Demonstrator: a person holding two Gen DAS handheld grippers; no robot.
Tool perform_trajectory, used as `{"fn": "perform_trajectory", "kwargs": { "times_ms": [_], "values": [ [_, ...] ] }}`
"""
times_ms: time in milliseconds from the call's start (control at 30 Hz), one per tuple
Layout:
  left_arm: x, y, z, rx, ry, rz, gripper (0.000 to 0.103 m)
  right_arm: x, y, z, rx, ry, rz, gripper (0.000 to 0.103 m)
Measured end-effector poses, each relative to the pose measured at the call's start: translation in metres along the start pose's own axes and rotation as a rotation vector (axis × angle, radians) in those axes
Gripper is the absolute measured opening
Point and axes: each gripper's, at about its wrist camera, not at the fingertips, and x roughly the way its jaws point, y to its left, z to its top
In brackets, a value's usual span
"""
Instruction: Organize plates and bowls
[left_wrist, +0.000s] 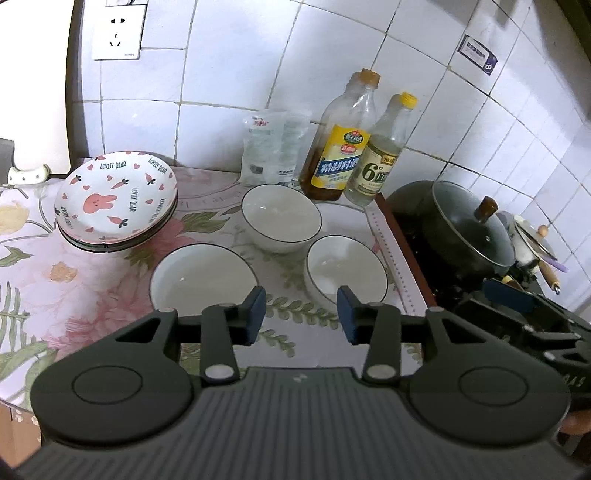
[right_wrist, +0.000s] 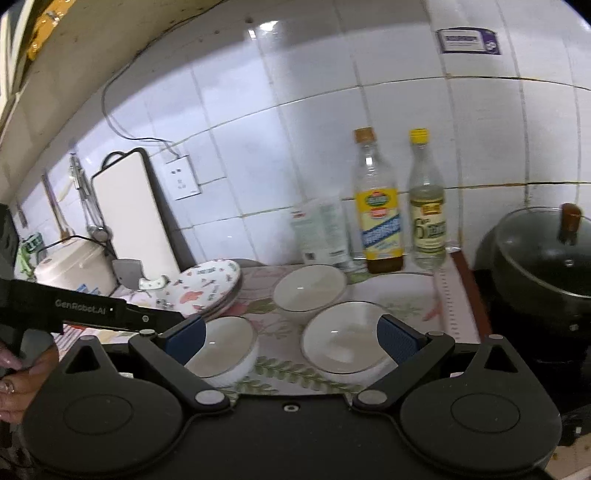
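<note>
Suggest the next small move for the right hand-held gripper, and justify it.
Probably lower the open right hand-held gripper onto the nearest bowl's rim: one fingertip already overlaps it, the plates are stacked, and three bowls stand apart.

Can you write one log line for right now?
left gripper: open, empty | right gripper: open, empty | three bowls: separate | plates: stacked
</note>
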Motion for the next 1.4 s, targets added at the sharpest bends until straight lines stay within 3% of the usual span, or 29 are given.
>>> {"fn": "perform_trajectory", "kwargs": {
  "times_ms": [333,467,533,733,867,900,967,1233,1400],
  "values": [
    [0.050,-0.030,-0.018,-0.104,0.014,0.006,0.046,0.015,-0.045,0.005,0.126,0.077,0.002,0.097],
    [0.069,-0.041,-0.023,-0.080,-0.044,0.053,0.046,0.044,-0.065,0.009,0.158,0.173,0.018,0.085],
    [0.076,-0.044,-0.023,-0.084,-0.066,0.061,0.047,0.053,-0.069,0.012,0.156,0.190,0.015,0.085],
    [0.110,-0.047,-0.018,-0.097,-0.036,0.073,0.047,0.093,-0.079,0.015,0.116,0.249,-0.030,0.085],
    [0.128,-0.050,-0.019,-0.075,-0.027,0.111,0.047,0.125,-0.096,0.007,0.167,0.296,-0.045,0.084],
    [0.133,-0.050,-0.019,-0.077,-0.011,0.117,0.046,0.132,-0.101,0.006,0.183,0.307,-0.045,0.082],
    [0.139,-0.047,-0.019,-0.100,0.019,0.134,0.044,0.146,-0.112,0.000,0.215,0.338,-0.031,0.068],
    [0.169,-0.042,-0.018,-0.113,0.124,0.147,0.039,0.170,-0.120,-0.017,0.278,0.367,-0.023,0.045],
    [0.177,-0.042,-0.018,-0.124,0.132,0.143,0.036,0.168,-0.117,-0.022,0.258,0.360,-0.057,0.033]
  ]
}}
